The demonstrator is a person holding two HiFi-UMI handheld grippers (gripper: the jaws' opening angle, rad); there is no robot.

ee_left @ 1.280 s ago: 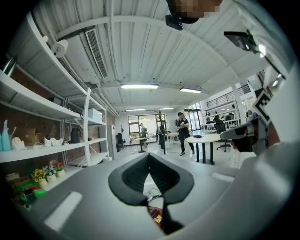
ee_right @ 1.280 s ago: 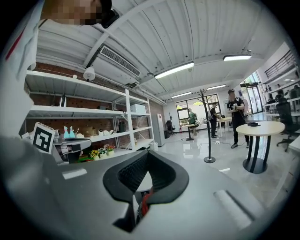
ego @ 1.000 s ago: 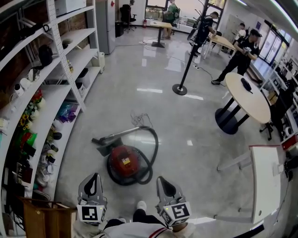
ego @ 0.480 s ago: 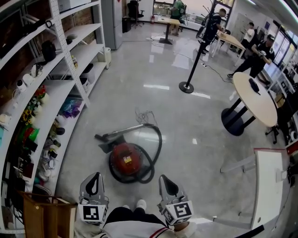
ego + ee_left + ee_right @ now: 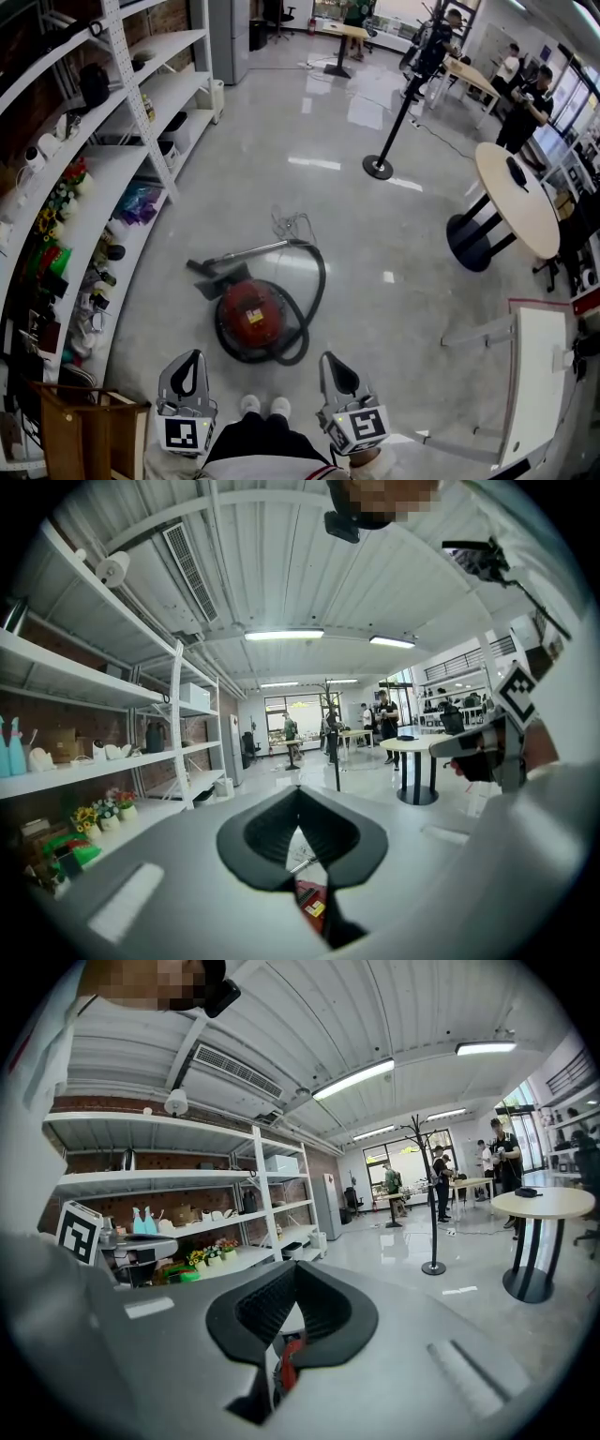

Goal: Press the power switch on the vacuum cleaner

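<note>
Showing whole only overhead, the vacuum cleaner (image 5: 251, 317) lies ahead; left tongs (image 5: 194, 354), right tongs (image 5: 326, 357) clenched empty.

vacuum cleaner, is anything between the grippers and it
Nothing visible does. Bare floor lies between the left gripper, the right gripper and the vacuum cleaner. Its black hose curls round the body's near and right sides, not over the top.

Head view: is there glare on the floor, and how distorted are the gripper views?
Head view: bright light streaks glare off the glossy floor beyond the vacuum cleaner, which is sharp. Left and right gripper views: heavy fisheye bending, black corners.
</note>
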